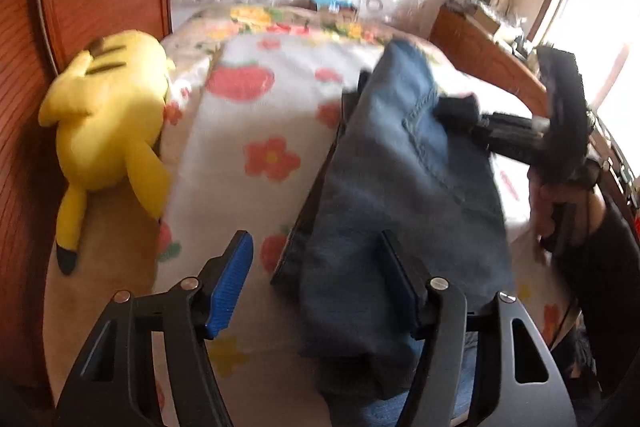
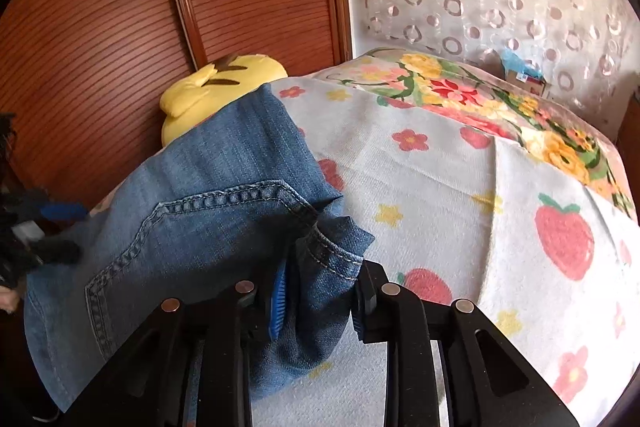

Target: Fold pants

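Lying folded on the strawberry-print blanket [image 2: 460, 187] were the jeans [image 1: 400, 195] | right gripper [image 2: 318, 299] was clamped on a bunched seam edge of the denim (far right part of the stack) | left gripper [image 1: 316, 283] was spread, unpressed, one finger over the near hem | yellow plush toy [image 1: 108, 115] was seen left, beside the wooden doors [image 2: 120, 7].

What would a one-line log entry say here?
right gripper: shut on jeans | left gripper: open above jeans | bed
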`<state>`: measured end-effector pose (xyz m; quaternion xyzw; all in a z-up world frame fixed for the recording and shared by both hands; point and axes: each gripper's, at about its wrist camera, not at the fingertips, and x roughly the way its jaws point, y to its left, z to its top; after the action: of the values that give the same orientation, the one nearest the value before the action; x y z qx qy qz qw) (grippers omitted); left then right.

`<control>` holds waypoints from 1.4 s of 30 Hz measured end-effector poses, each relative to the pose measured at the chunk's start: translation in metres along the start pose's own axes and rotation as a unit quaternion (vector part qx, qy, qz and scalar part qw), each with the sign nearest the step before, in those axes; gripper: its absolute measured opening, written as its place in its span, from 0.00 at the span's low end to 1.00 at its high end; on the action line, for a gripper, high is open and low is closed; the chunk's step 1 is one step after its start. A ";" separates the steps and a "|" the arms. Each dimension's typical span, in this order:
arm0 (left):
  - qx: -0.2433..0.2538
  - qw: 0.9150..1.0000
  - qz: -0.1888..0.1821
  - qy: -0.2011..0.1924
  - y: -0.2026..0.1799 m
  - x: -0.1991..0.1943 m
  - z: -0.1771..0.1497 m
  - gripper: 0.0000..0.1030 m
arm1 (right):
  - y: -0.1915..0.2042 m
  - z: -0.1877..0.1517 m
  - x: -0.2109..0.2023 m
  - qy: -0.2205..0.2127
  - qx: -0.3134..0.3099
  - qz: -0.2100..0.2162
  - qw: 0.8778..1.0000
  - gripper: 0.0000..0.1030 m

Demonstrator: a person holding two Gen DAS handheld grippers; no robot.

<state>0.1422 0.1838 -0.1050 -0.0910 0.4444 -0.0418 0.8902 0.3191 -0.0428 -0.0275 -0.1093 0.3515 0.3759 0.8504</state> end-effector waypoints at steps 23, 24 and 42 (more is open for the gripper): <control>-0.009 0.998 -0.052 -0.023 -0.011 -0.007 -0.012 0.23 | -0.043 0.005 0.010 0.011 0.100 0.071 0.992 0.34; -0.006 0.999 -0.048 -0.025 -0.013 -0.009 -0.011 0.22 | -0.045 0.005 0.012 0.013 0.108 0.078 0.991 0.34; 0.053 0.992 -0.014 -0.114 -0.053 -0.084 -0.009 0.16 | -0.016 0.028 -0.047 -0.077 0.052 0.070 0.993 0.19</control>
<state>0.0850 0.1436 -0.0338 -0.0542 0.3356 -0.0671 0.9380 0.3225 -0.0676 0.0236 -0.0103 0.3107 0.4233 0.8510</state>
